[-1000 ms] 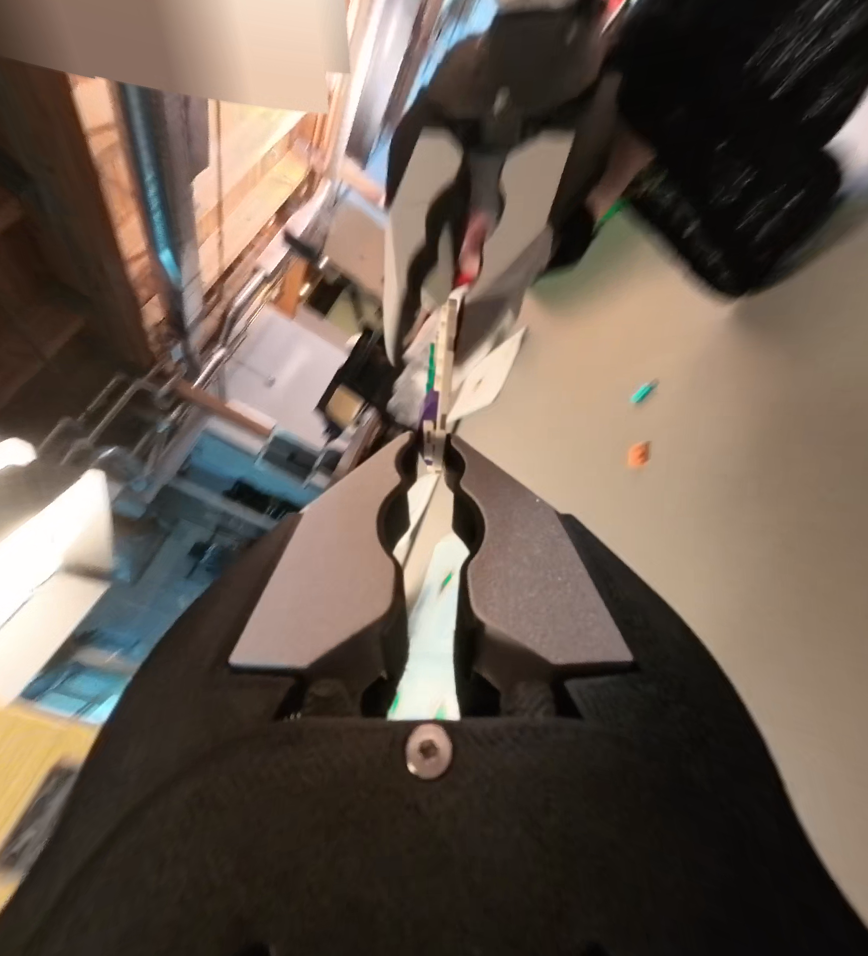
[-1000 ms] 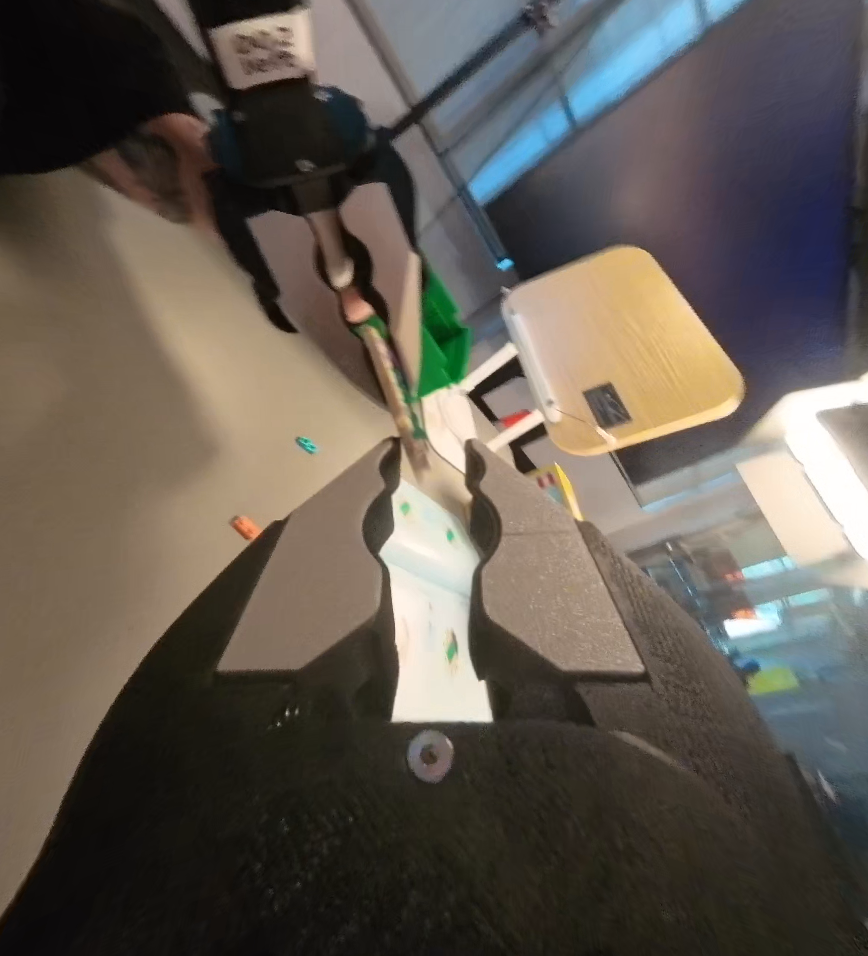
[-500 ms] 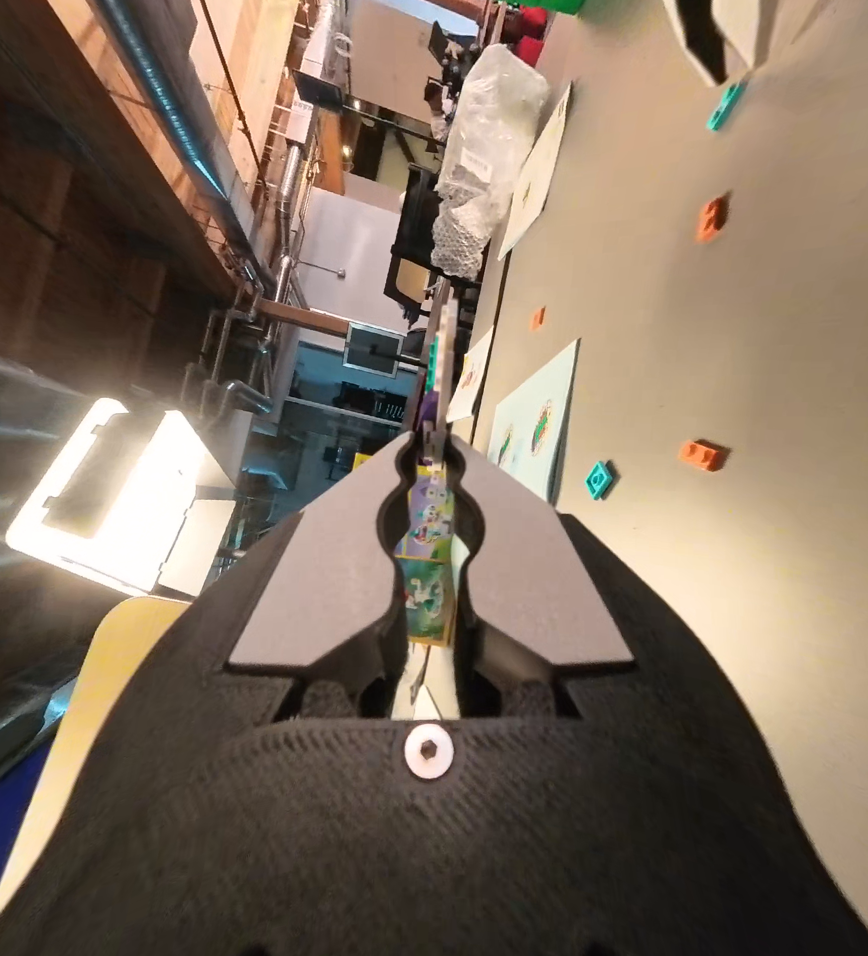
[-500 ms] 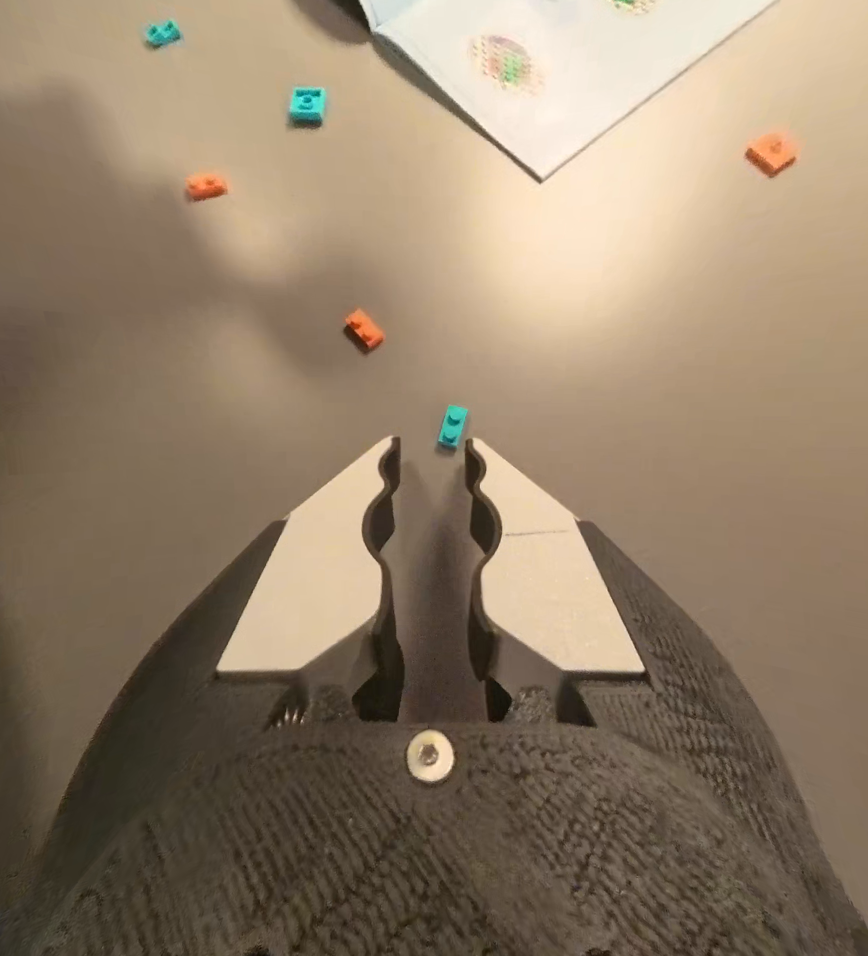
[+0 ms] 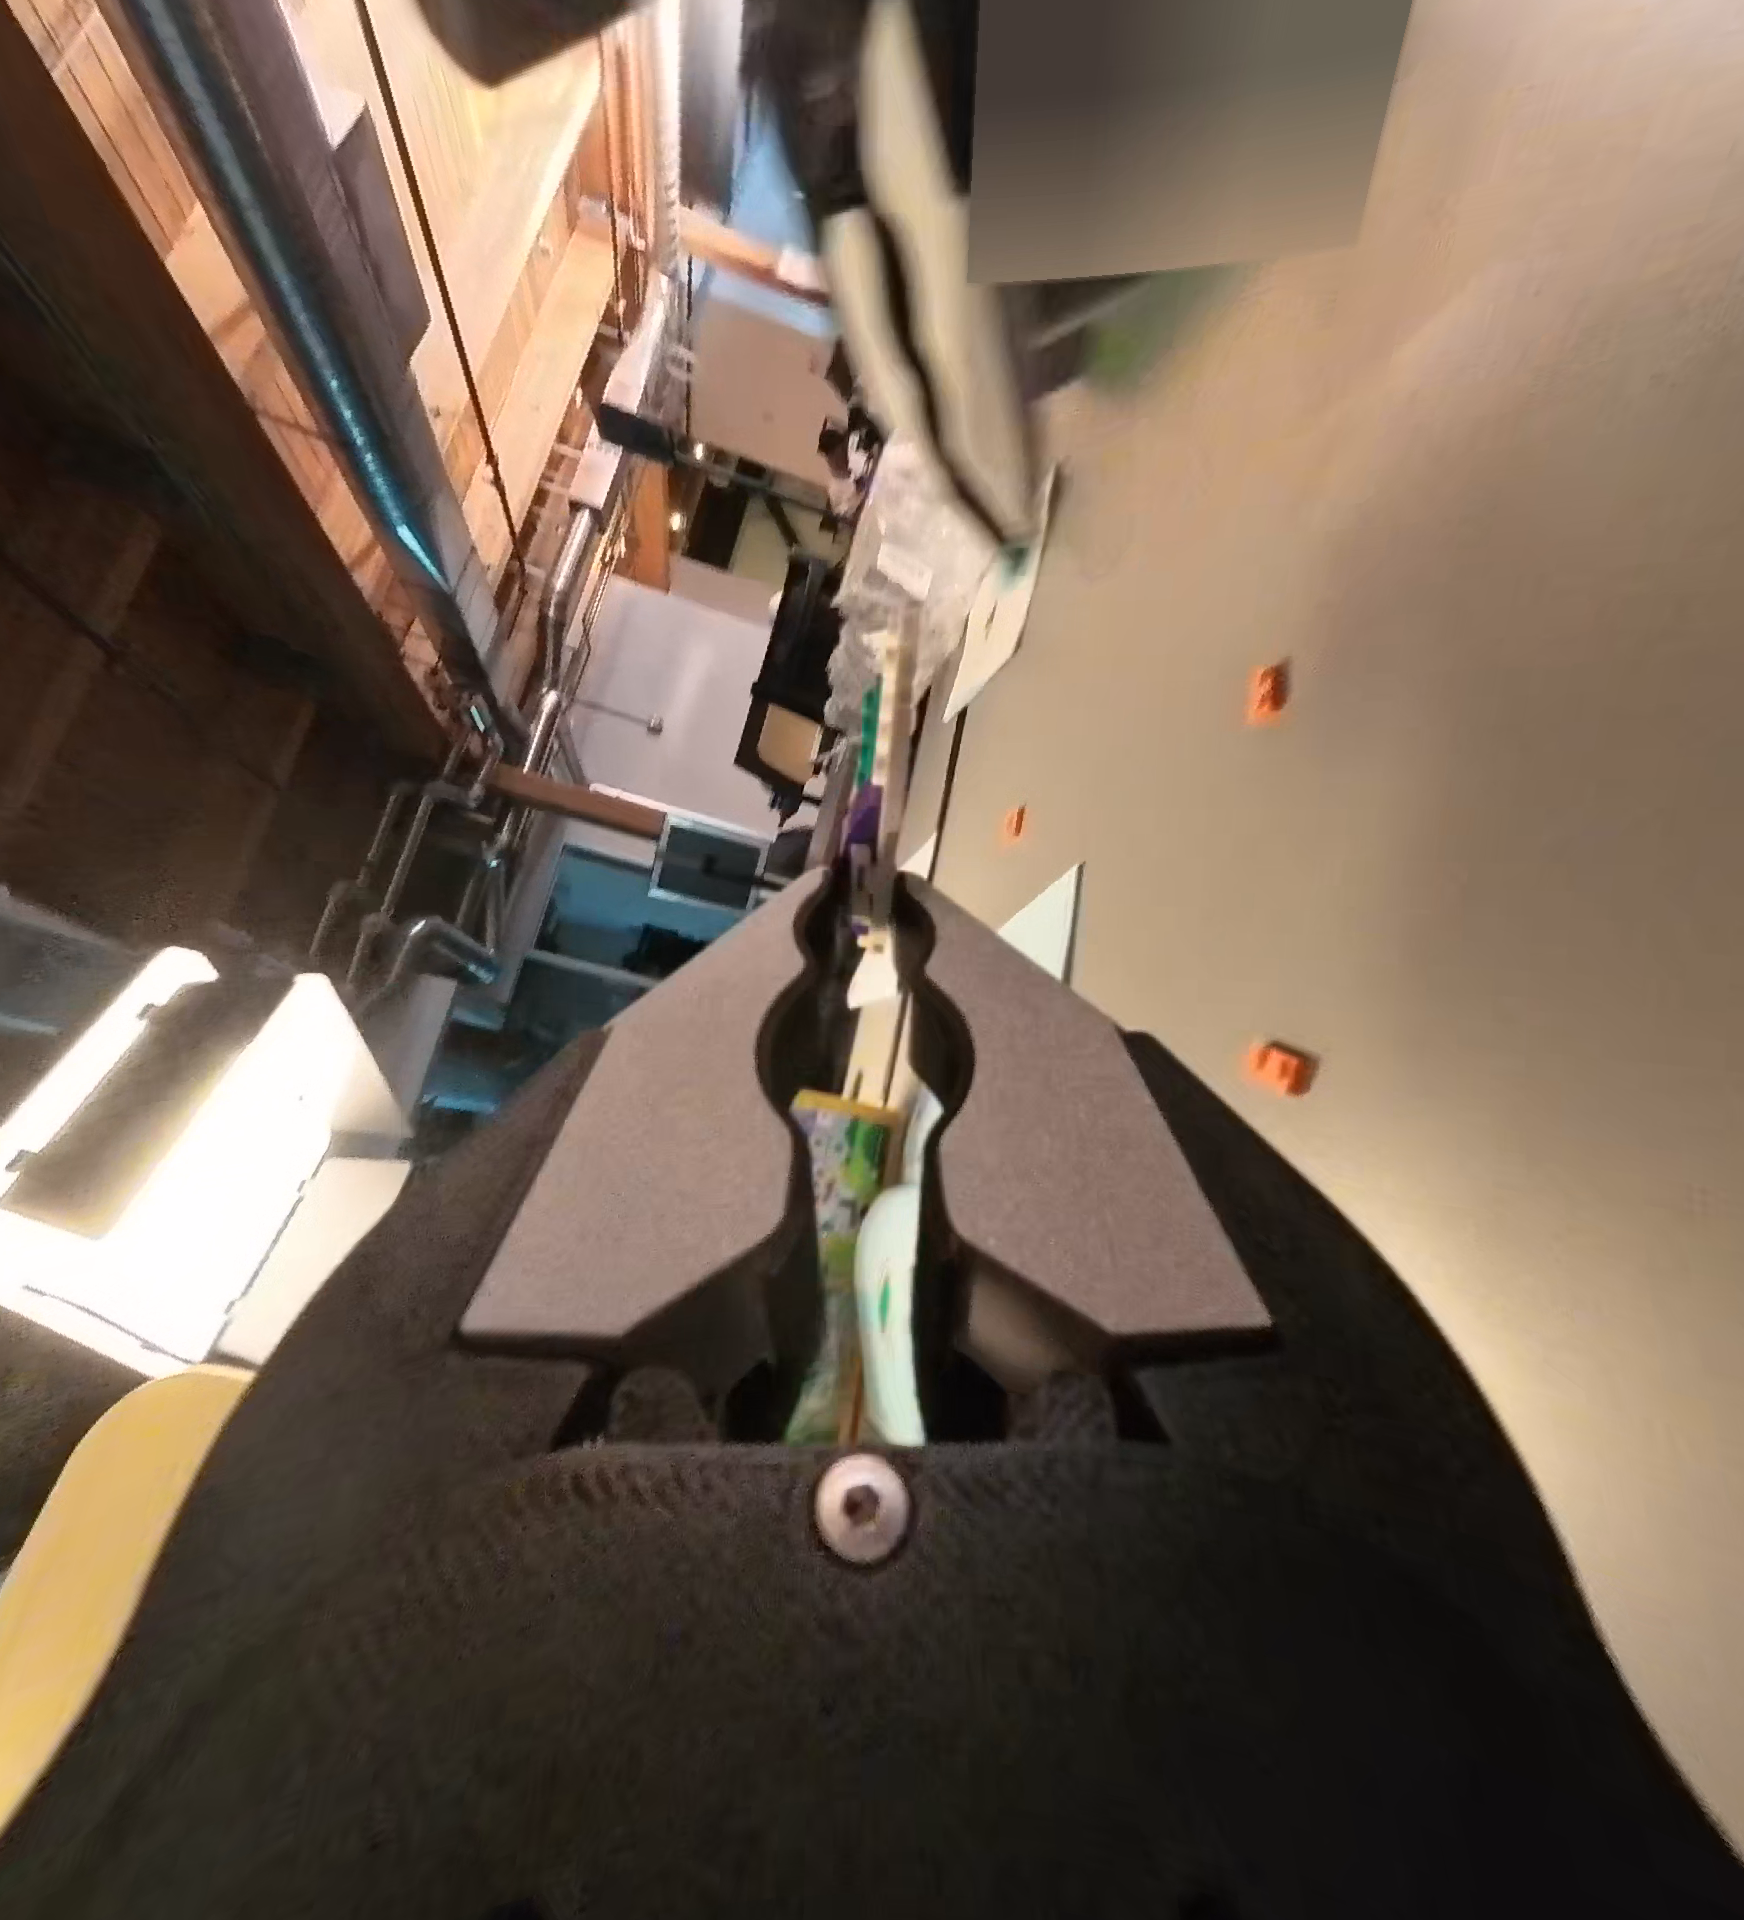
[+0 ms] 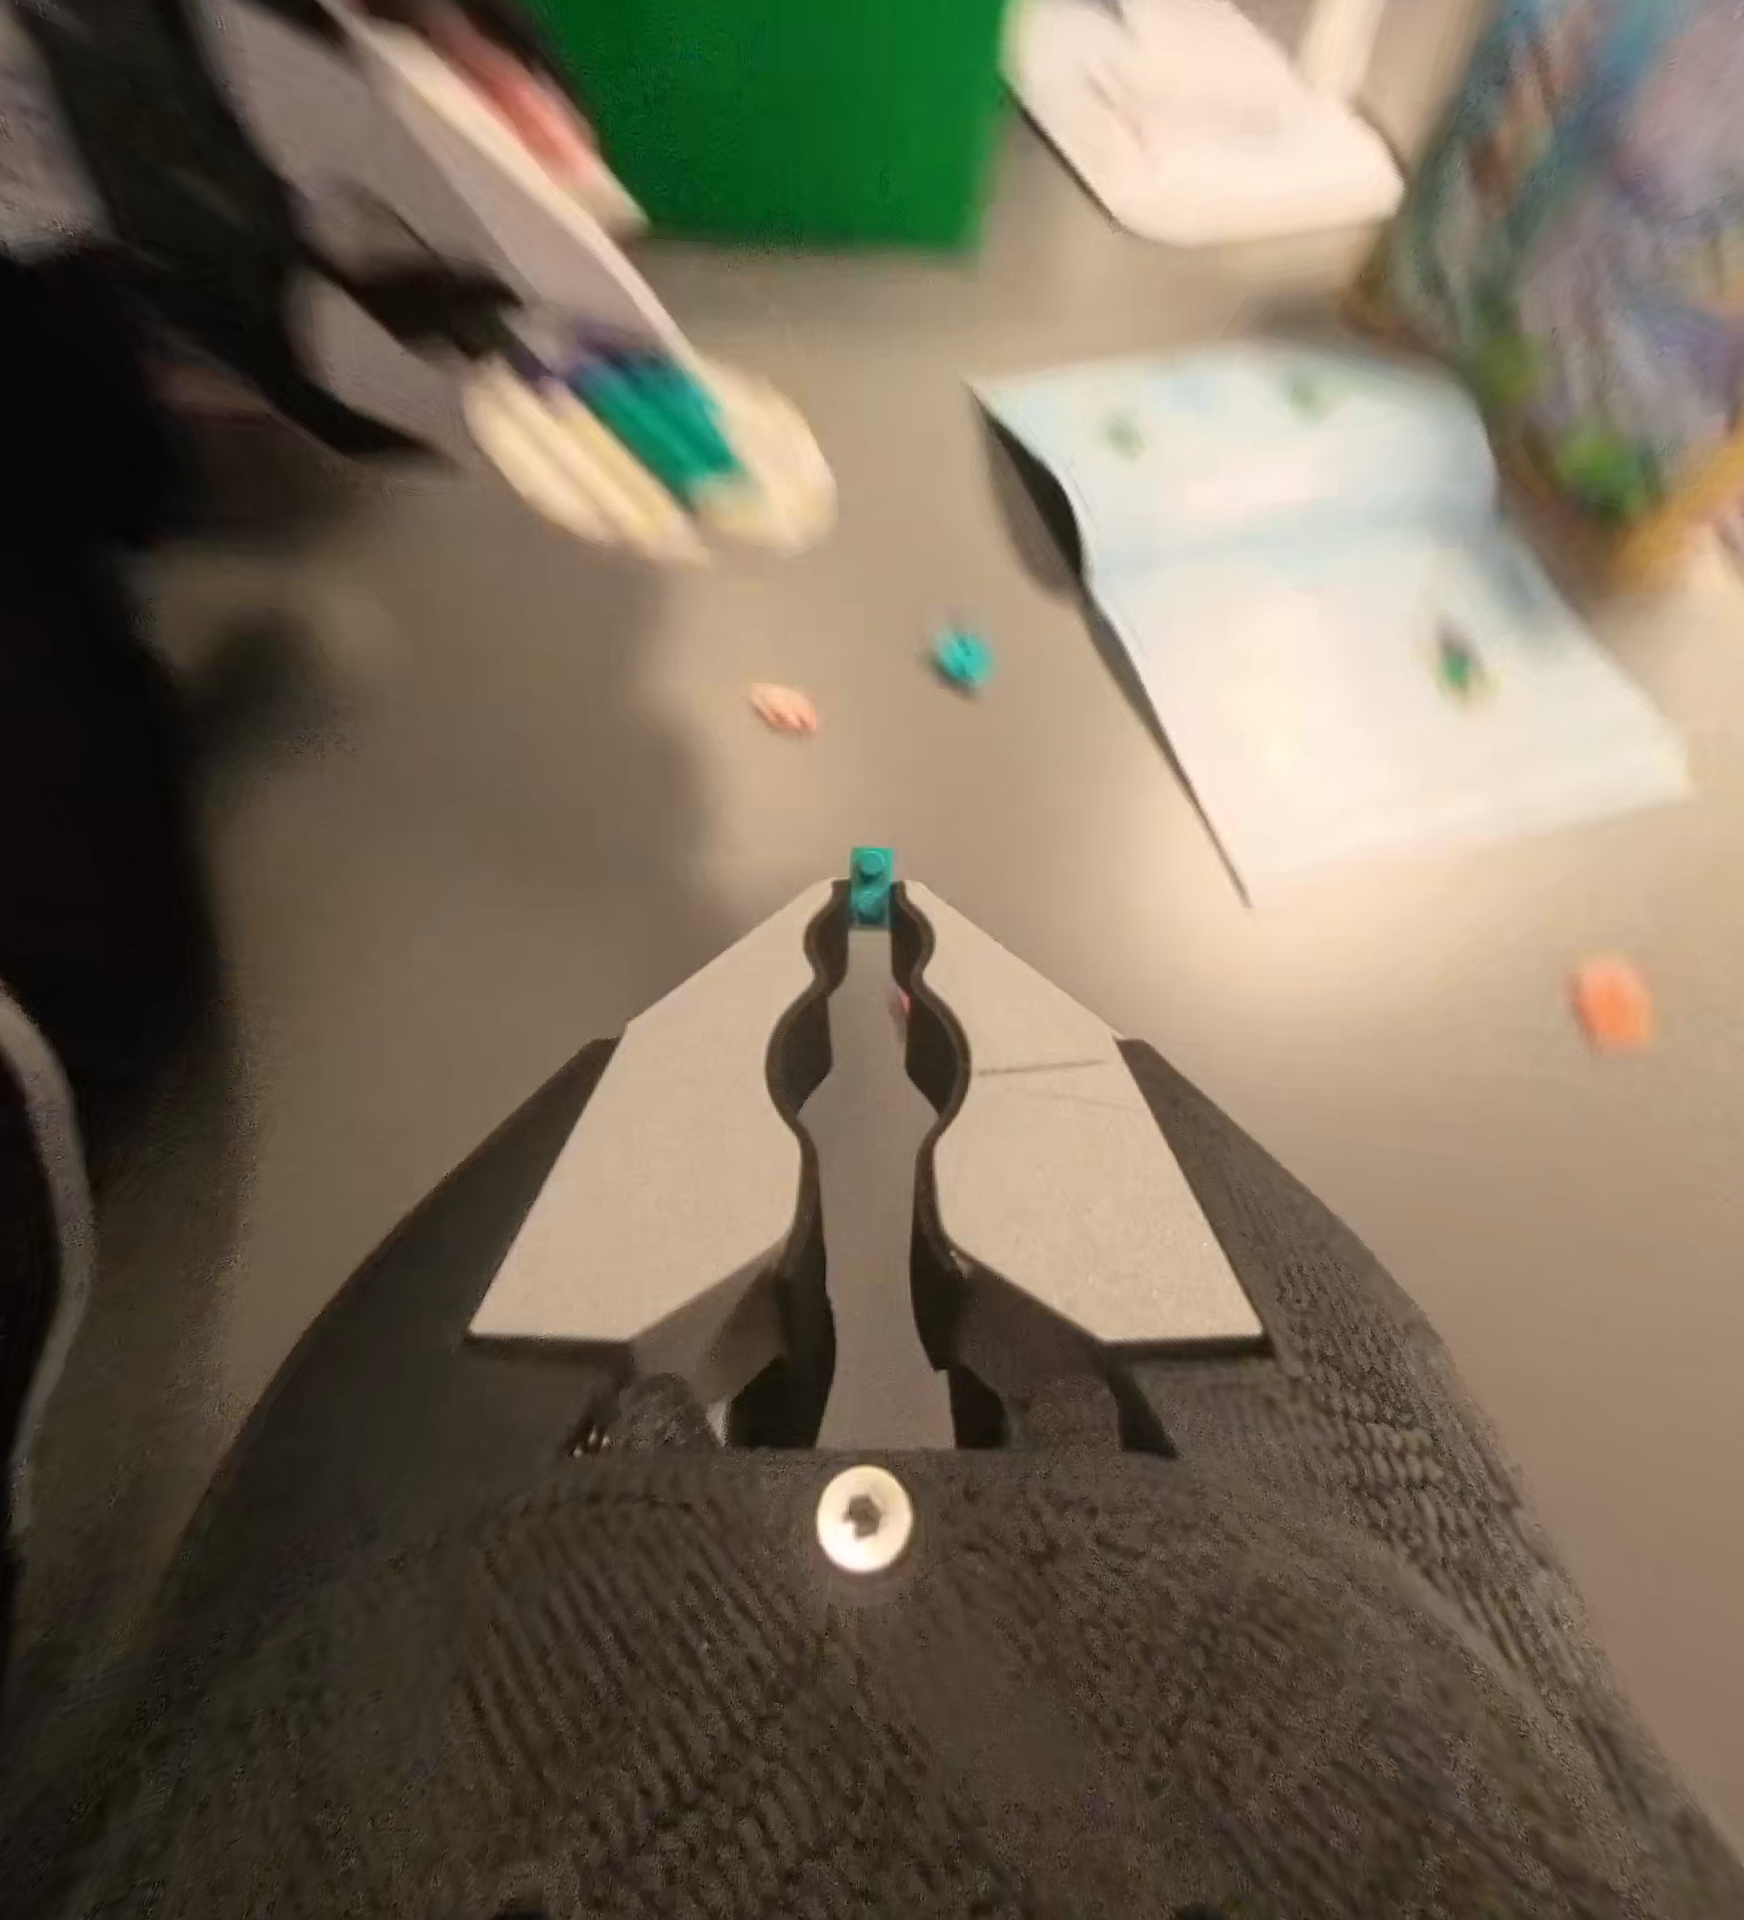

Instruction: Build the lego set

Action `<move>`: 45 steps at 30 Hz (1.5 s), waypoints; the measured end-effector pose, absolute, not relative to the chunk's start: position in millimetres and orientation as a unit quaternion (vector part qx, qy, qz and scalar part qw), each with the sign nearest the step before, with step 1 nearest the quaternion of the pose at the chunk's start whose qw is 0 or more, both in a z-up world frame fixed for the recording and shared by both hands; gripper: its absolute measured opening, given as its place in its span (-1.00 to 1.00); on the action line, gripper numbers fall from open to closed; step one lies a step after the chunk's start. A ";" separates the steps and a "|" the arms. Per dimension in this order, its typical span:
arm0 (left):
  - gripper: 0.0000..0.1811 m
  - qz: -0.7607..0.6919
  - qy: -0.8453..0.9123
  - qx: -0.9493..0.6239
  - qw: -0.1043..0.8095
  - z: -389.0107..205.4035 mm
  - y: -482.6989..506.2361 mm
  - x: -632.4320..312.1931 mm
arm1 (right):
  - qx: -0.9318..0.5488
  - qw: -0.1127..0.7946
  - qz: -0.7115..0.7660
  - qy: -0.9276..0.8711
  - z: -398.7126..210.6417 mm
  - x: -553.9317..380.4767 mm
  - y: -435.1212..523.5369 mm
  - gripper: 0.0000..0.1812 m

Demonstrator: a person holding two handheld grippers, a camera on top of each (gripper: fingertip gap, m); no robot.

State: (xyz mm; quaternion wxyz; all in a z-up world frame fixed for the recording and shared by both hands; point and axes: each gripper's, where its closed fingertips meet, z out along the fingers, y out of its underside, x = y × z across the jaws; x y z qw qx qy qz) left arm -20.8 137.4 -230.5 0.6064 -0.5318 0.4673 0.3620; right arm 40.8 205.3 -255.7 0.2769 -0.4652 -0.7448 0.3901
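**A:** Start with your left wrist view. What have you got?

**B:** My left gripper (image 5: 870, 896) is clamped on the half-built lego plate (image 5: 887, 769), held edge-on; it runs up from my fingertips toward 12 o'clock, cream with teal and purple pieces on it. The table (image 5: 1470, 831) fills the right side, with loose orange bricks (image 5: 1281, 1066) at about 2 o'clock. My other gripper shows blurred near 12, coming in from the top.

**A:** And the right wrist view?

**B:** My right gripper (image 6: 870, 902) is pinching a small teal brick (image 6: 870, 883), studs showing, right at the fingertips. The build is at 11 o'clock, blurred, in the other gripper's hold. The instruction booklet (image 6: 1367, 644) lies open at 2 o'clock, a teal piece (image 6: 961, 657) and an orange one (image 6: 785, 709) loose on the table near 12.

**A:** So which step is this?

**B:** I'd say carrying the teal brick to the build. Next I must line its underside over the right studs and press, while my left hand braces the plate firmly.
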 end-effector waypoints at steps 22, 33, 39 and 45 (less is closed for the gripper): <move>-0.91 0.322 0.494 -0.522 0.616 -234.9 129.7 0.1 | -0.262 0.132 0.332 -0.897 -226.2 11.3 116.5 -0.94; -0.90 0.330 0.481 -0.545 0.602 -238.6 134.5 -8.1 | -0.252 0.189 0.314 -0.896 -220.9 10.5 120.0 -0.66; -0.91 0.346 0.443 -0.588 0.581 -240.8 143.7 -29.4 | -0.120 0.405 0.177 -0.889 -229.8 -1.5 129.0 -0.43; -0.91 0.349 0.432 -0.599 0.577 -241.1 144.3 -34.5 | -0.048 0.503 0.049 -0.861 -243.6 -16.3 132.8 -0.59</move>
